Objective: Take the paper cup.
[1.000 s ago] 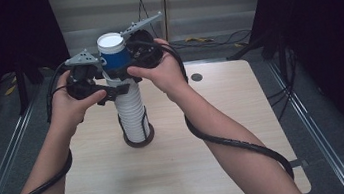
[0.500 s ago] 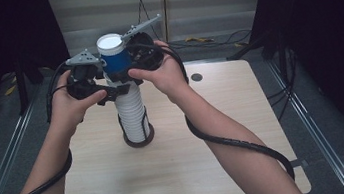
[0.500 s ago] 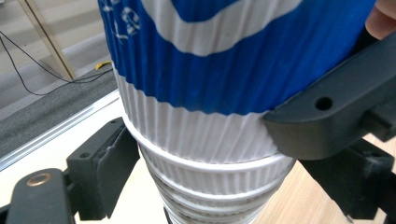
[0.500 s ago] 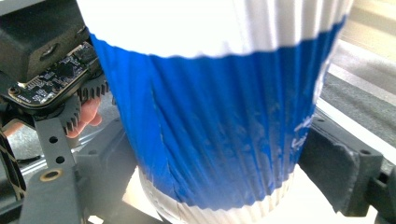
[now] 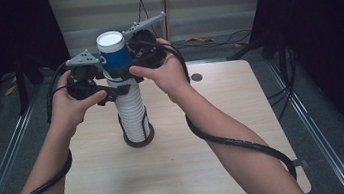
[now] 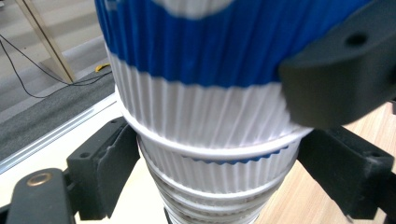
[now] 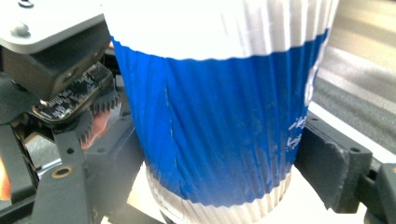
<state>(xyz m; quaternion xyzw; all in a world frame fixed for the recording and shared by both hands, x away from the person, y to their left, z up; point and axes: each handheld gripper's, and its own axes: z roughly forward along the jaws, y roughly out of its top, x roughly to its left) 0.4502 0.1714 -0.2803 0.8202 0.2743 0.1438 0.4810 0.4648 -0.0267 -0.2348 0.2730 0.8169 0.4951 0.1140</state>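
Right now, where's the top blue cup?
High view: top blue cup sits upside down atop the cup stack, left of table centre, between left gripper and right gripper.

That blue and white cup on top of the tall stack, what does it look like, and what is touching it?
The top cup looks like ribbed paper: a wide blue band with white bands above and below, faint white print on the blue, and a rolled rim at its lower edge. It sits upside down, flat white base up, nested on the white stack of cups that stands in a dark ring on the wooden table. The right gripper has just been closing its fingers around the blue band; the left gripper flanks the stack just under the rim.
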